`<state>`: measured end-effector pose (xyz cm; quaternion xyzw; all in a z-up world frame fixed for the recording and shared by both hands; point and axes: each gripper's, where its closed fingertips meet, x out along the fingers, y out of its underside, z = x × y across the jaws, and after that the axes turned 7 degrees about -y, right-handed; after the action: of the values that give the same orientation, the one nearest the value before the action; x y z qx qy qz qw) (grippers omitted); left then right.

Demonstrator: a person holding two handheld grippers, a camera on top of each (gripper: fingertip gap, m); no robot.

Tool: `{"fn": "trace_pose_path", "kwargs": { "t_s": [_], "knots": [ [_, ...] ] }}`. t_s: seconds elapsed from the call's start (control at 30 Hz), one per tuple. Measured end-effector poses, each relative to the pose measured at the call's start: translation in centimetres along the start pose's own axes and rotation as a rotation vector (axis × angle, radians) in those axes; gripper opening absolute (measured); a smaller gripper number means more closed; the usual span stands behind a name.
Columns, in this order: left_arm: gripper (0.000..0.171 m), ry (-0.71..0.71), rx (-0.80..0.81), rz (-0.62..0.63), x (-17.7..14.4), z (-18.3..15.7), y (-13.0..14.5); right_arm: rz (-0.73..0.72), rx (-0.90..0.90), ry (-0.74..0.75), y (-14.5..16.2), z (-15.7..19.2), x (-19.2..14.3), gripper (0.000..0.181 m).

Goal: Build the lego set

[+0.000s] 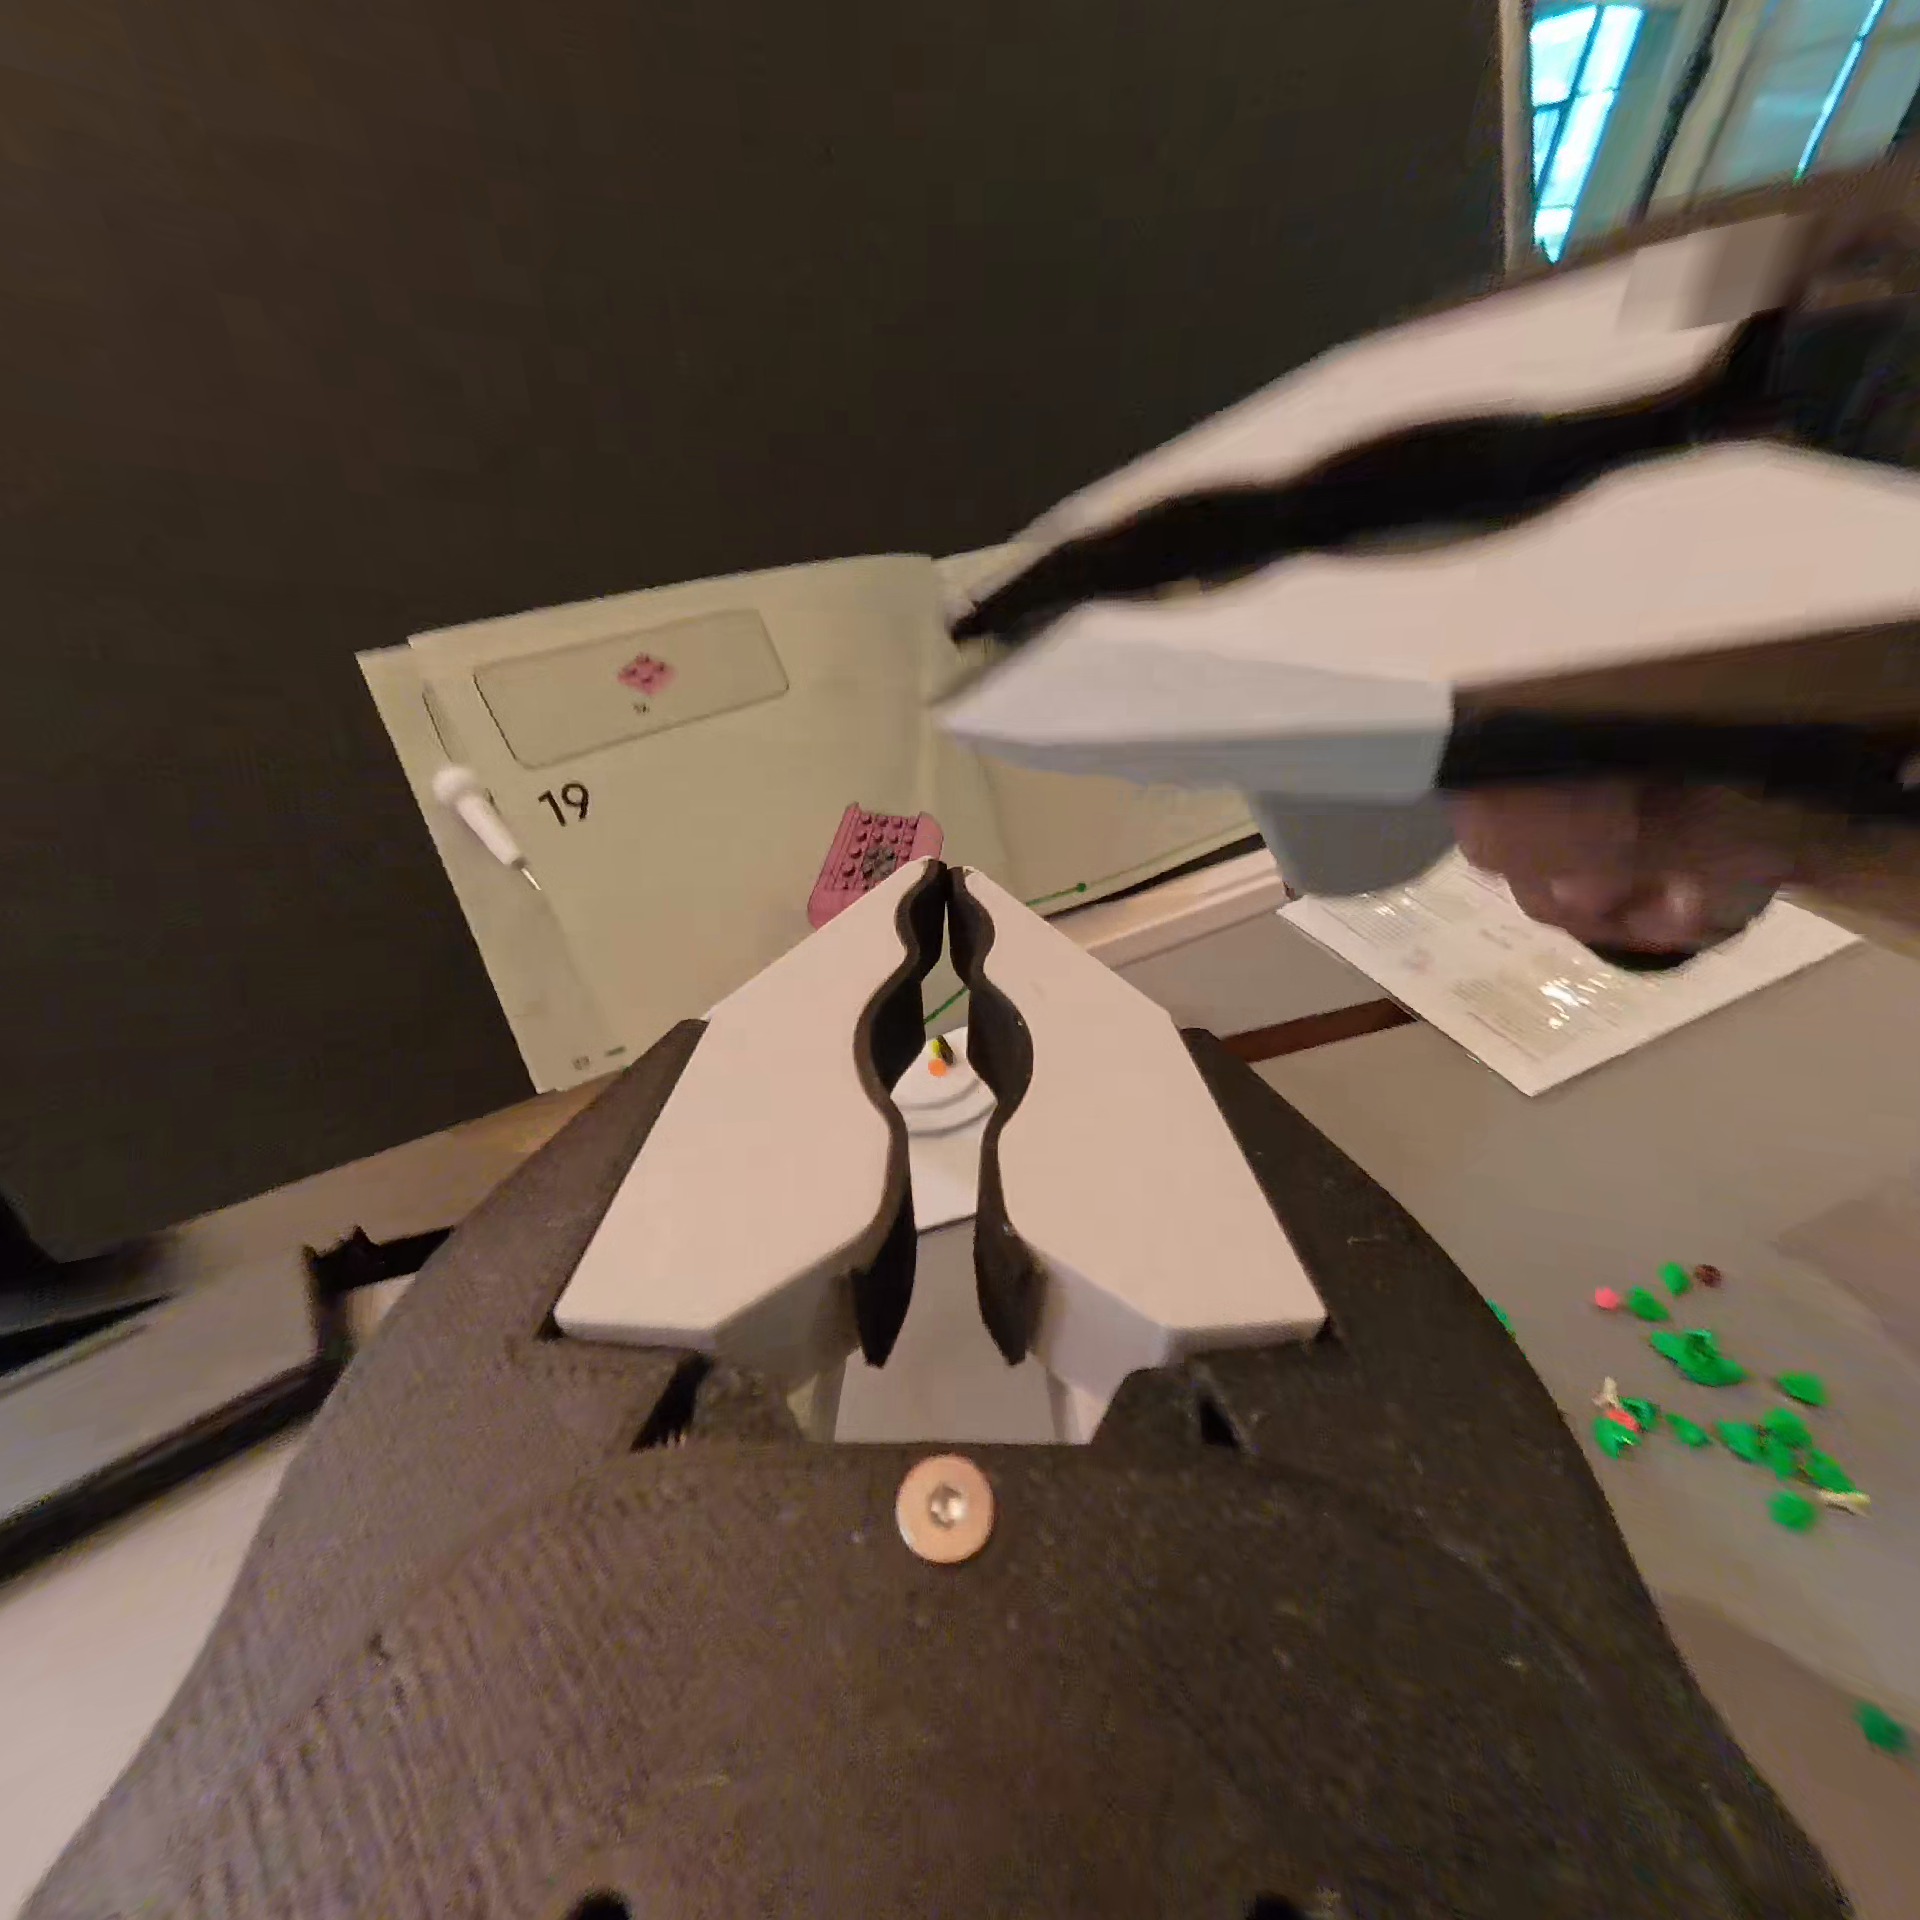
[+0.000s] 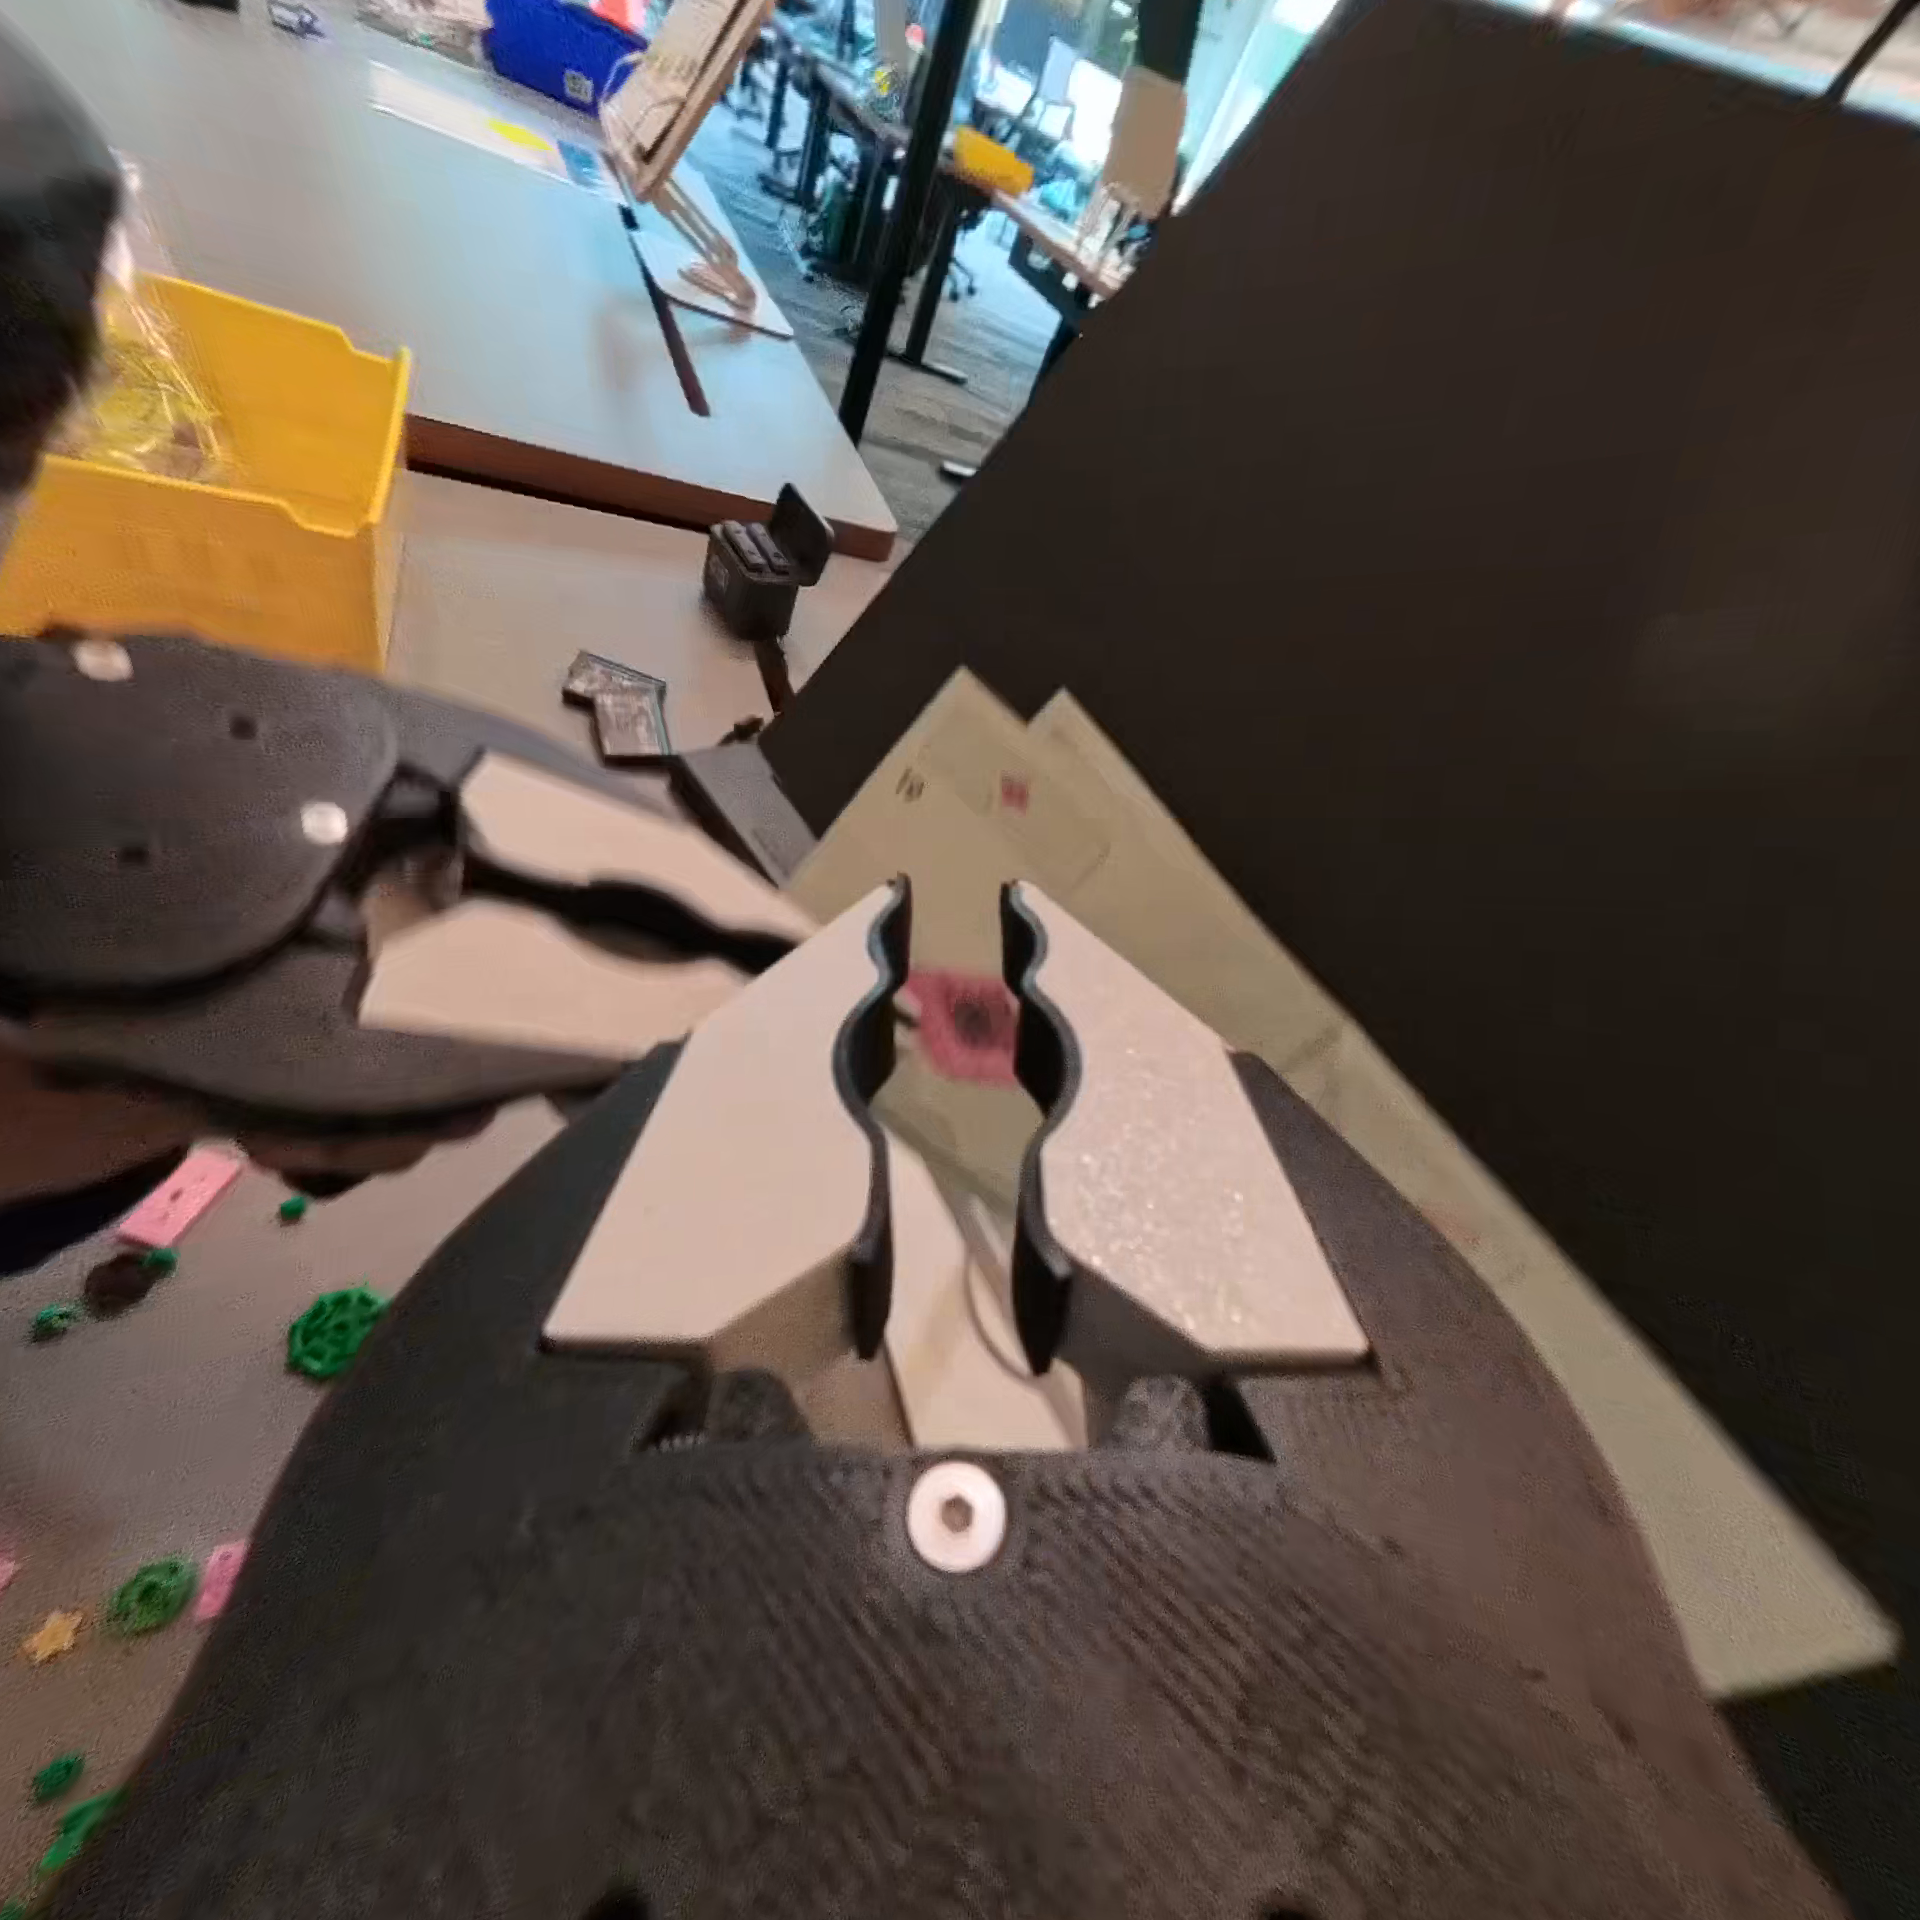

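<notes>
Left hand-held gripper (image 1: 948, 878): we see its fingers pressed together at the tips, pinching nothing we can make out, lifted off the desk (image 1: 1558, 1195).
Right hand-held gripper (image 2: 954, 894): its fingers stand slightly spread and empty, raised and aimed at the booklet; we judge it is between picks.
Loose pieces: green lego bits (image 1: 1725, 1392) lie scattered on the desk at 4 o'clock in the left wrist view; a pink plate (image 2: 179, 1197) sits at 8 o'clock in the right.
Instruction booklet (image 1: 727, 810): propped against the dark board (image 2: 1455, 623) at 12 o'clock, so we can read the step.
Yellow bin (image 2: 239, 499): far off at 10 o'clock.
</notes>
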<state>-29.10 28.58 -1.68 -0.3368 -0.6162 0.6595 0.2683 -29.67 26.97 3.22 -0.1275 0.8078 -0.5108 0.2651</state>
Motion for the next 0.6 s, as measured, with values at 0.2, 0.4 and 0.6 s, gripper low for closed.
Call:
{"fn": "trace_pose_path", "kwargs": {
  "t_s": [0.2, 0.4, 0.6],
  "knots": [
    [0.0, 0.046, -0.122, -0.01, -0.2, 2.3, -1.4, 0.303, -0.225, -0.171, -0.3, -2.2, 4.9, 0.039],
    [0.0, 0.061, -0.216, -0.013, -0.1, 4.8, -1.7, 0.658, -0.252, -0.334, 4.4, -2.9, 4.9, 0.0],
    [0.004, 0.005, -0.361, 0.04, 2.3, 8.7, 0.5, 0.488, -0.214, -0.175, 0.8, -4.9, 3.9, 0.0]
  ]
}}
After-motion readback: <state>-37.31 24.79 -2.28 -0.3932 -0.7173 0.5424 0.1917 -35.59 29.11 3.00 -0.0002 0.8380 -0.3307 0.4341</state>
